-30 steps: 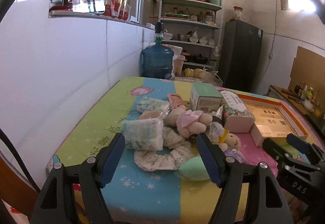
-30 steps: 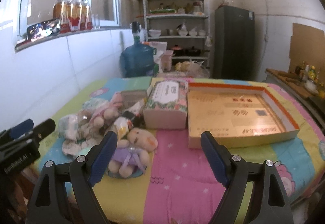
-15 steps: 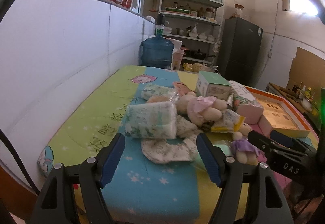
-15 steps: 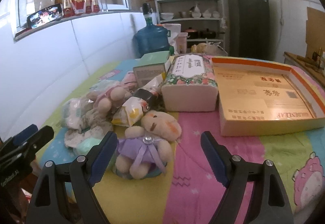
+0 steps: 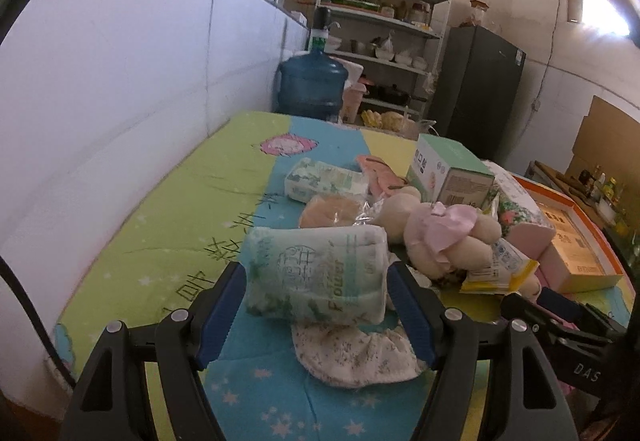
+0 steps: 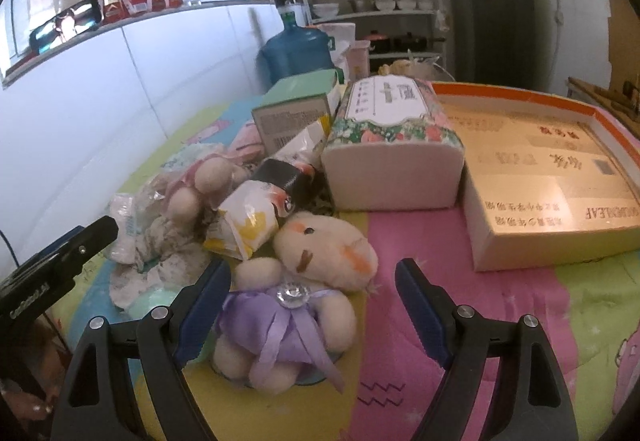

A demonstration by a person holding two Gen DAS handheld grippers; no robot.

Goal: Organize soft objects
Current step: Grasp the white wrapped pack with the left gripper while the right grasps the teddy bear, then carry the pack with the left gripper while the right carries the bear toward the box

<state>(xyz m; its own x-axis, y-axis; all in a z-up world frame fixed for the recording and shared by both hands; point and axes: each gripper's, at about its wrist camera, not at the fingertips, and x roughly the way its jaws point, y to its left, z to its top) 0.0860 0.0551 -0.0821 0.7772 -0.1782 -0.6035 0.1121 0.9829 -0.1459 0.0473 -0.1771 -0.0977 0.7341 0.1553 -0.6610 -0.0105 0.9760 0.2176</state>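
Left hand-held gripper (image 5: 316, 305) is wide open, straddling the green-printed soft pack (image 5: 318, 275). Pads sit just beside both ends; contact can't be confirmed, nothing gripped yet. The pack lies on its side at the near edge of the pile on the desk (image 5: 160, 233), probably first pick because it is the most exposed item.

Right hand-held gripper (image 6: 312, 305) is also fully open and empty, with the plush bear in the purple dress (image 6: 296, 305) between its fingers, nearer the left one. Orange-rimmed flat box (image 6: 552, 177) sits open to the right, likely the drop target.

In the way:
- floral cloth (image 5: 356, 353) under the pack could snag on closing
- wrapped bun (image 5: 332, 209) and pink-dress plush (image 5: 440, 241) just behind
- yellow snack packet (image 6: 244, 225) touching the bear's head
- tissue pack (image 6: 392, 153) between the pile and the box
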